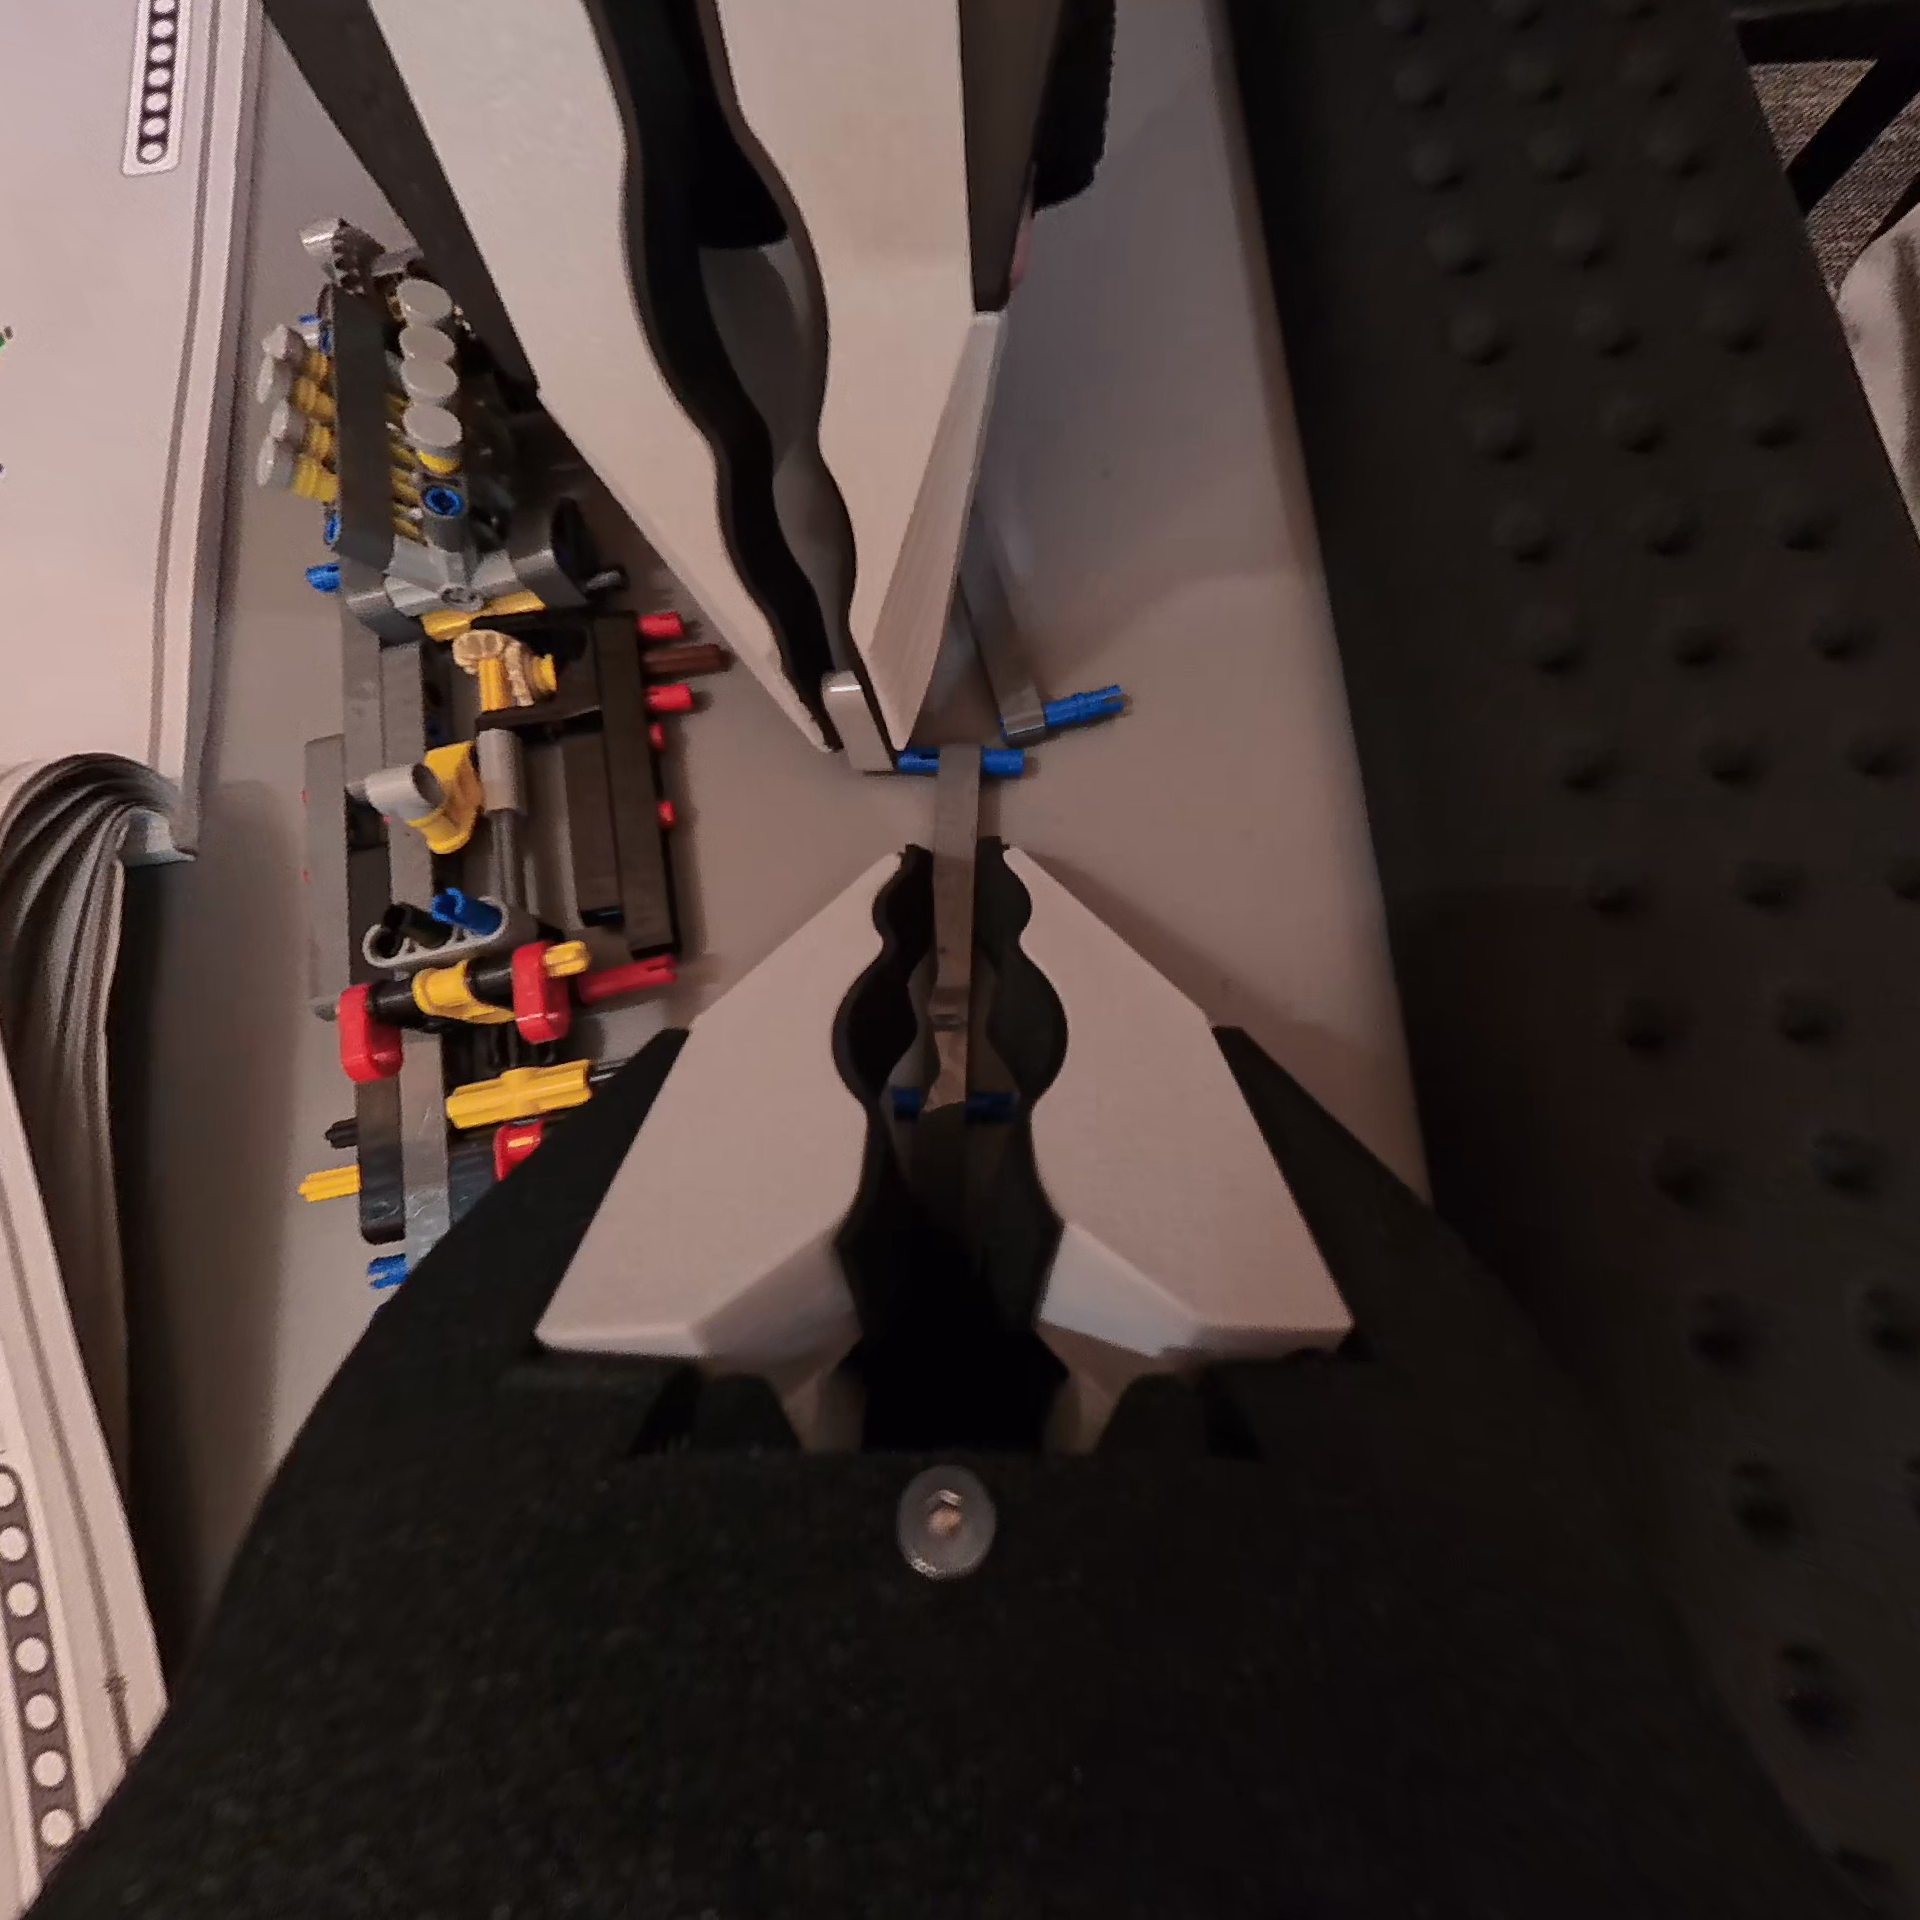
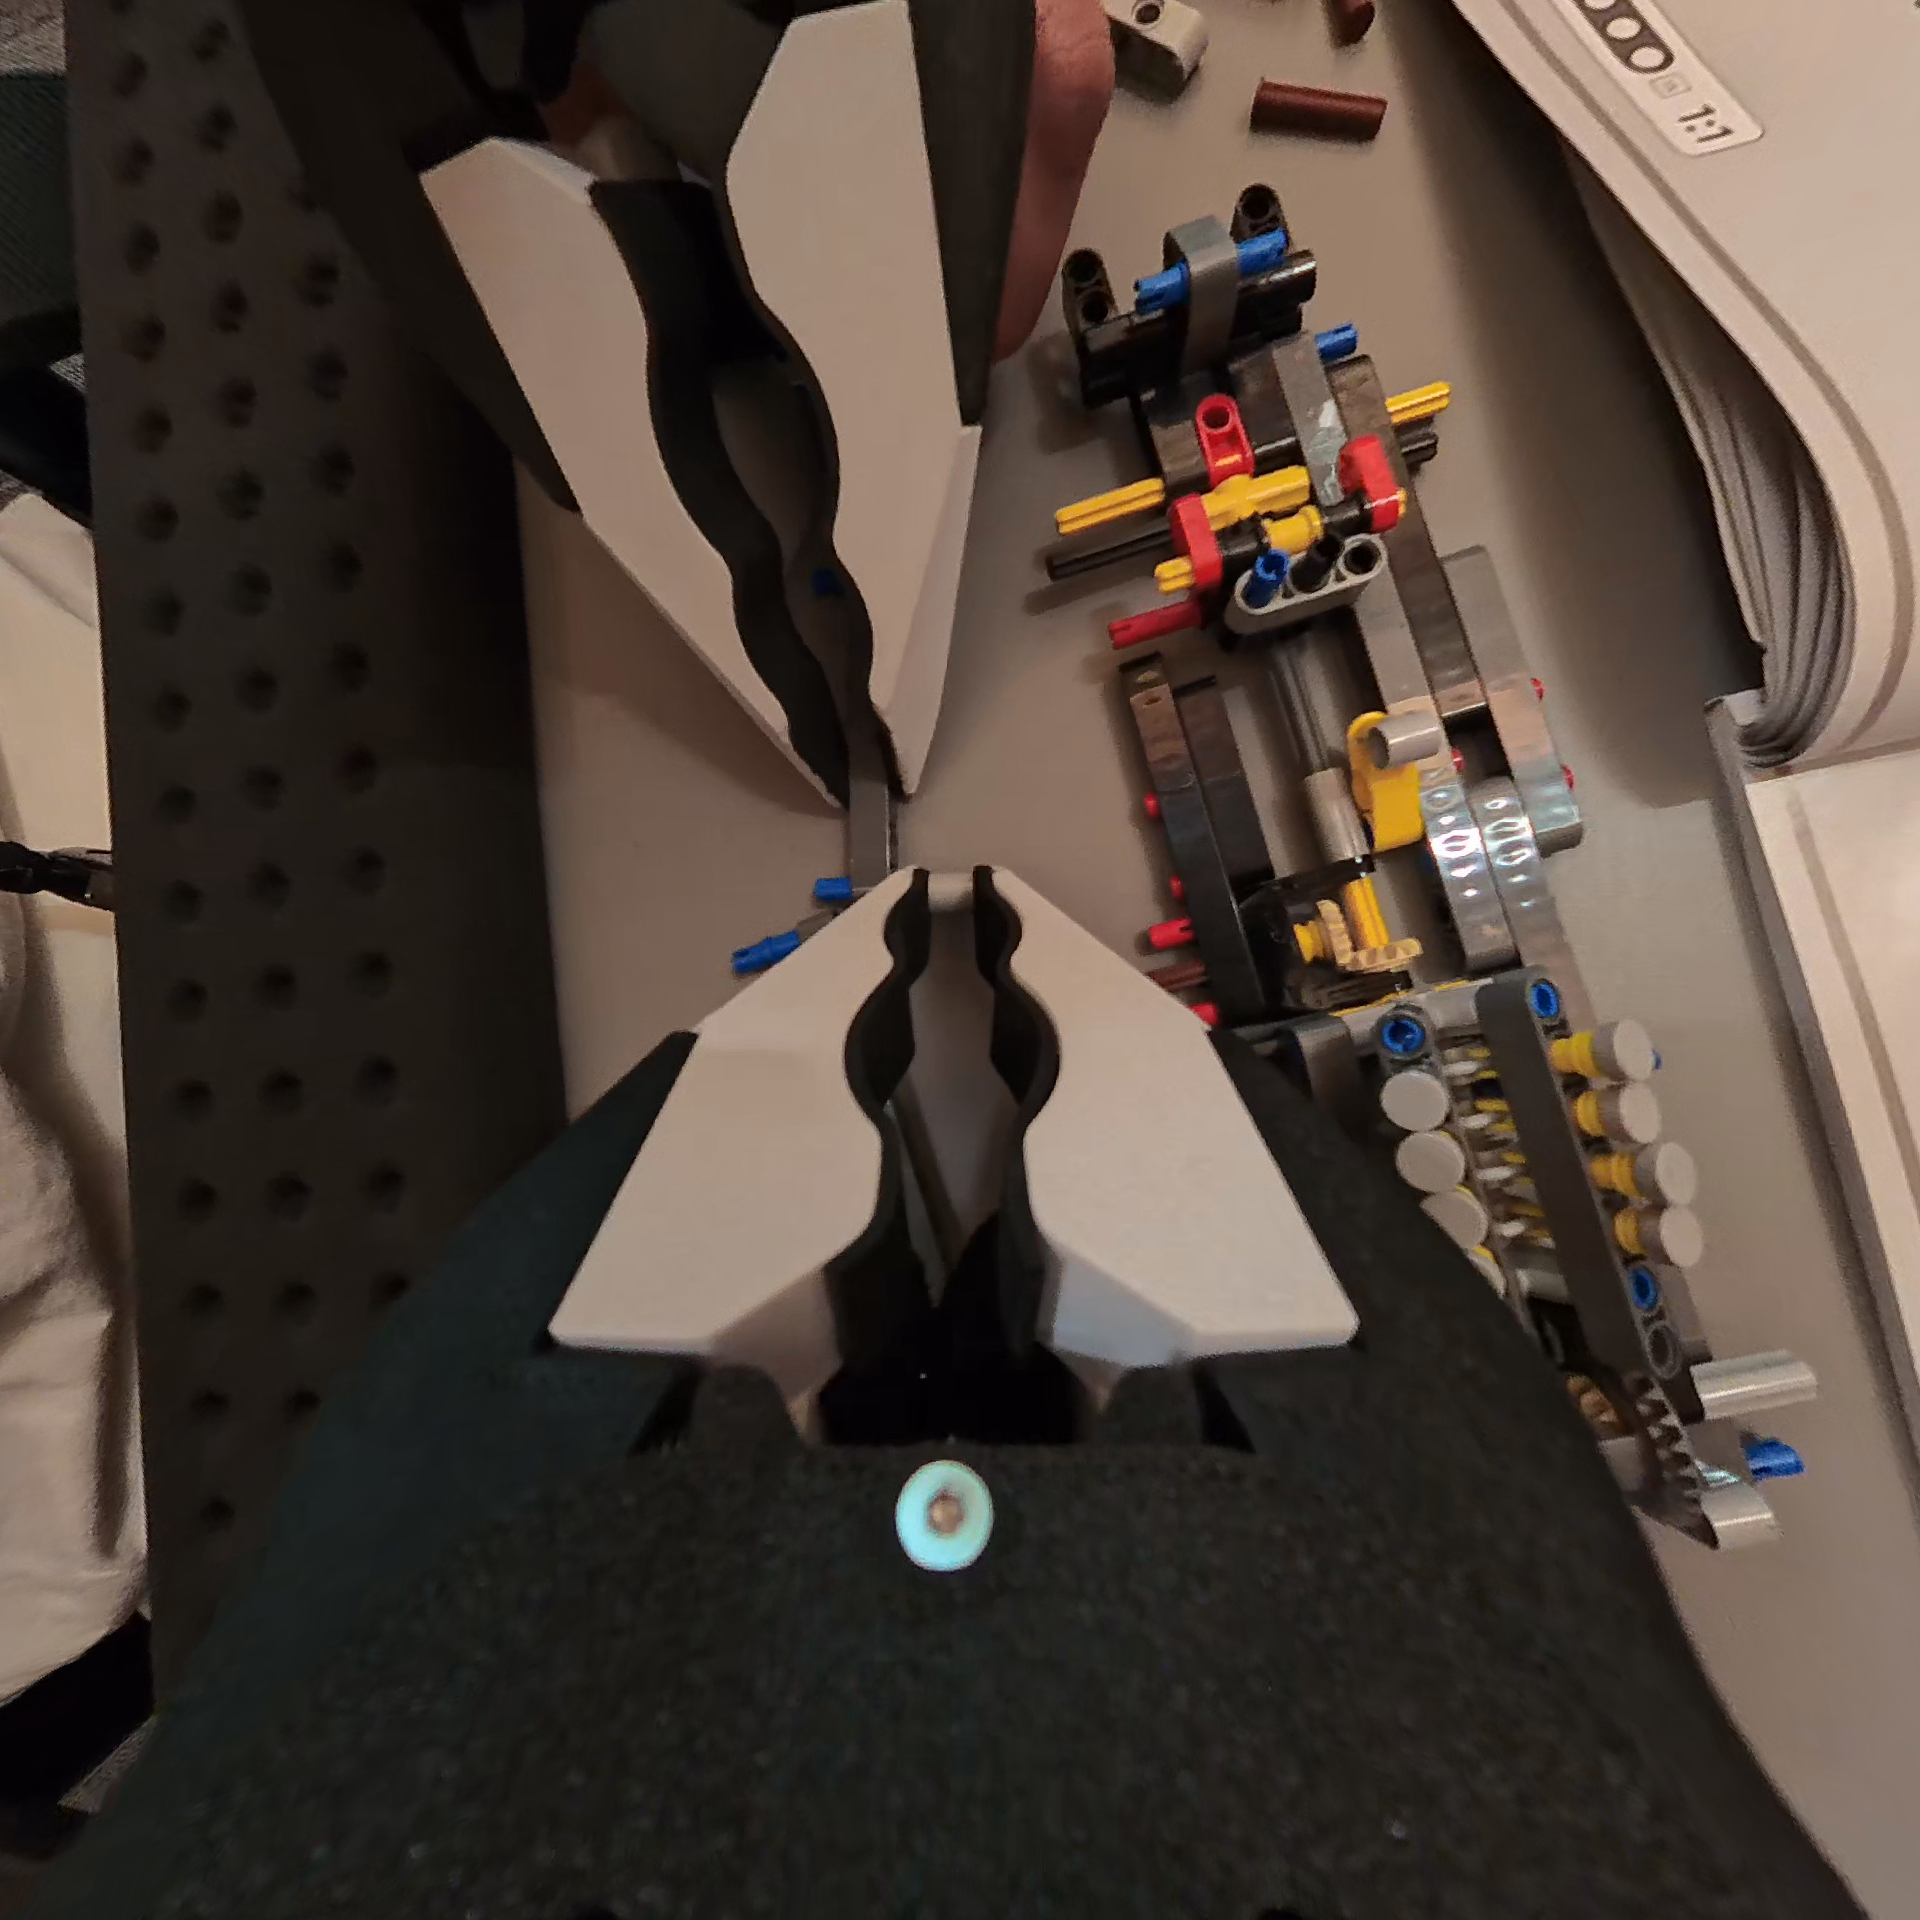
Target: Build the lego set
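Observation:
In the left wrist view, my left gripper [image 1: 956,854] is shut on a thin grey beam [image 1: 958,821] held on edge above the table, with blue pins [image 1: 1003,762] through its far end. My right gripper [image 1: 871,740] comes in from above and meets that end. In the right wrist view, my right gripper [image 2: 951,881] is shut on a light grey piece [image 2: 951,896]. It touches the grey beam [image 2: 871,826] held by my left gripper [image 2: 868,792]. Blue pins [image 2: 766,951] stick out beside the joint. The half-built lego model [image 1: 468,748] [image 2: 1351,831] lies flat on the table beside both grippers.
An open instruction booklet [image 1: 62,1039] [image 2: 1766,436] lies beyond the model. A dark studded panel [image 1: 1610,727] [image 2: 260,727] stands on the other side. A brown axle [image 2: 1320,104] and a grey connector [image 2: 1158,36] lie loose. Part of a hand [image 2: 1055,156] shows behind the left gripper. Left tips and right tips are each some 15 cm from the brown axle [image 2: 1320,104].

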Demonstrator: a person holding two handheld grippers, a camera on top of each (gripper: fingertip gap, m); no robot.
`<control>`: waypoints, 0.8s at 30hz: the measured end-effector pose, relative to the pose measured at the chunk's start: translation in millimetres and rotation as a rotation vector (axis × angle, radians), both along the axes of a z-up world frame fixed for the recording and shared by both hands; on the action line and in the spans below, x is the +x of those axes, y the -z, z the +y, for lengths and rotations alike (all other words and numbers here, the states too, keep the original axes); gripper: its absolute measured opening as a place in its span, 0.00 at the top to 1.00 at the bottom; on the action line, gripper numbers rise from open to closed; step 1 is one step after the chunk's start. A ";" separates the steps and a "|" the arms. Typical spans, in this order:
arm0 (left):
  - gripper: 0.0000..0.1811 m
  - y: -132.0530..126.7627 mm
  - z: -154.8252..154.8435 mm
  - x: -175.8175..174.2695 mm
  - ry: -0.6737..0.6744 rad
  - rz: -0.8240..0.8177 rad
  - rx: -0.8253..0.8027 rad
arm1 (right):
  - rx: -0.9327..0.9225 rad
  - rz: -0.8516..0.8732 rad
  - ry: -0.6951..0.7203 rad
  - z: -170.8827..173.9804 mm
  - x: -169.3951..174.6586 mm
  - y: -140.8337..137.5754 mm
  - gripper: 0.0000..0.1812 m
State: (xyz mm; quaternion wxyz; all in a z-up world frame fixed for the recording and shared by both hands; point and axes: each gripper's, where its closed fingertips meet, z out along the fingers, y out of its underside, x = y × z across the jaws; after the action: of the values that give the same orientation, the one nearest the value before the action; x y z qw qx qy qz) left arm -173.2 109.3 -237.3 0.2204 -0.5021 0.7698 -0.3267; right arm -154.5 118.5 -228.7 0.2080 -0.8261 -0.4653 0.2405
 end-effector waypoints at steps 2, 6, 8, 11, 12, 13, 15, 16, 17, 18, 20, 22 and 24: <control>0.96 -0.1 0.0 -0.1 0.002 0.000 0.003 | -0.001 -0.001 0.001 0.3 -0.4 0.0 0.96; 0.96 0.0 -0.1 0.0 0.002 0.001 0.007 | 0.033 -0.023 -0.022 0.3 -1.1 0.3 0.97; 0.96 -0.1 0.4 0.1 0.001 0.000 0.015 | 0.085 -0.068 -0.051 -0.4 -1.3 0.7 0.96; 0.96 -0.1 0.3 0.0 0.002 -0.002 0.033 | 0.162 -0.143 -0.084 -0.6 -1.1 1.0 0.96; 0.96 -0.2 0.4 -0.1 0.002 -0.003 0.039 | 0.146 -0.145 -0.074 -0.8 -1.0 1.1 0.96; 0.96 -0.2 0.5 -0.1 0.001 -0.001 0.043 | 0.127 -0.137 -0.061 -0.8 -1.3 1.1 0.96; 0.96 -0.2 0.7 0.0 -0.010 0.002 0.041 | 0.083 -0.110 -0.026 -0.7 -1.5 1.1 0.96; 0.96 -0.2 0.8 0.1 -0.018 0.001 0.039 | 0.057 -0.102 0.004 -0.5 -1.6 1.0 0.96; 0.96 -0.2 1.0 0.4 -0.028 -0.001 0.036 | 0.045 -0.108 0.027 -0.5 -1.4 1.1 0.96; 0.96 0.0 0.6 0.9 -0.040 -0.003 0.027 | 0.063 -0.131 0.028 -0.7 -0.5 1.2 0.96; 0.96 0.0 0.5 1.4 -0.048 -0.004 0.018 | 0.105 -0.177 0.022 -1.1 0.7 1.4 0.96; 0.96 0.1 0.4 1.4 -0.049 -0.003 0.011 | 0.126 -0.195 0.012 -1.5 1.7 1.4 0.96; 0.96 0.2 0.3 1.6 -0.049 -0.008 0.019 | 0.143 -0.209 -0.016 -2.0 3.3 1.7 0.96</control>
State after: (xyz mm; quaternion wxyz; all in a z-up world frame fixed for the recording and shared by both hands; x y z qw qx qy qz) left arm -171.6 109.6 -237.6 0.2361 -0.5173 0.7596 -0.3158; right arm -151.2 116.6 -230.3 0.2149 -0.8259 -0.5070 0.1210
